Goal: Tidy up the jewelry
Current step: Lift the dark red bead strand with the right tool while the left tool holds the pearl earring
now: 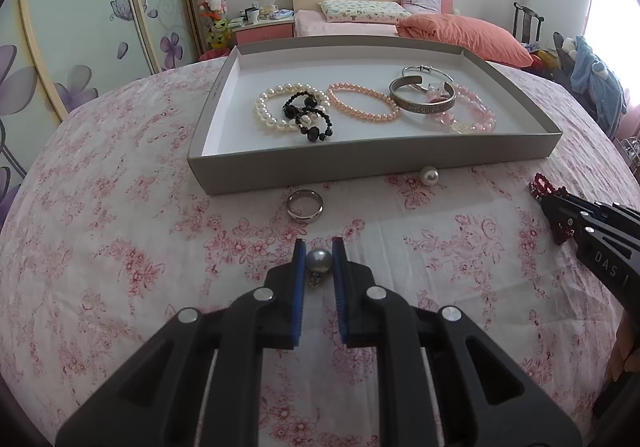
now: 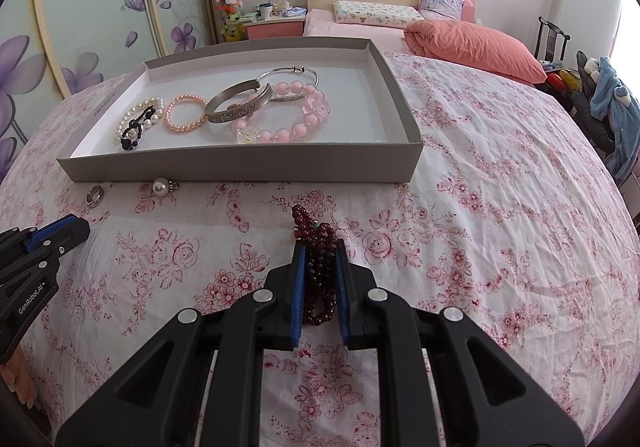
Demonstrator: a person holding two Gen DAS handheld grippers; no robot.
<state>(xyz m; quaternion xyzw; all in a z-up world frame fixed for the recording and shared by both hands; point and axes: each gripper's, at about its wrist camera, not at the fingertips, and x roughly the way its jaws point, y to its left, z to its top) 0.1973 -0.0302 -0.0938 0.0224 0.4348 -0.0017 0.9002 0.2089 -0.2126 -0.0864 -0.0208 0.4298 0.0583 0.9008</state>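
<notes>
Left gripper (image 1: 319,259): jaws nearly closed on a grey pearl earring (image 1: 319,259), lower centre, low over the floral cloth (image 1: 120,247).
Right gripper (image 2: 320,263): clamped on a dark red bead bracelet (image 2: 318,271), lower centre.
Technique: lift straight, carry over the near wall, release low (round pearls likely roll).
Grey tray (image 1: 360,171): upper centre; holds white pearl bracelet (image 1: 266,111), peach strand (image 1: 364,103), silver cuff (image 1: 424,99), pink beads (image 1: 476,115).
Still loose: ring (image 1: 305,205), white pearl (image 1: 429,175), just before the tray.

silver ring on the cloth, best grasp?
The ring lies flat, hole up, in front of the tray. Come from above with a hand-held gripper and pinch the band across its outer sides, or with one finger in the hole. Flat on cloth, a sideways approach would likely just push it.
</notes>
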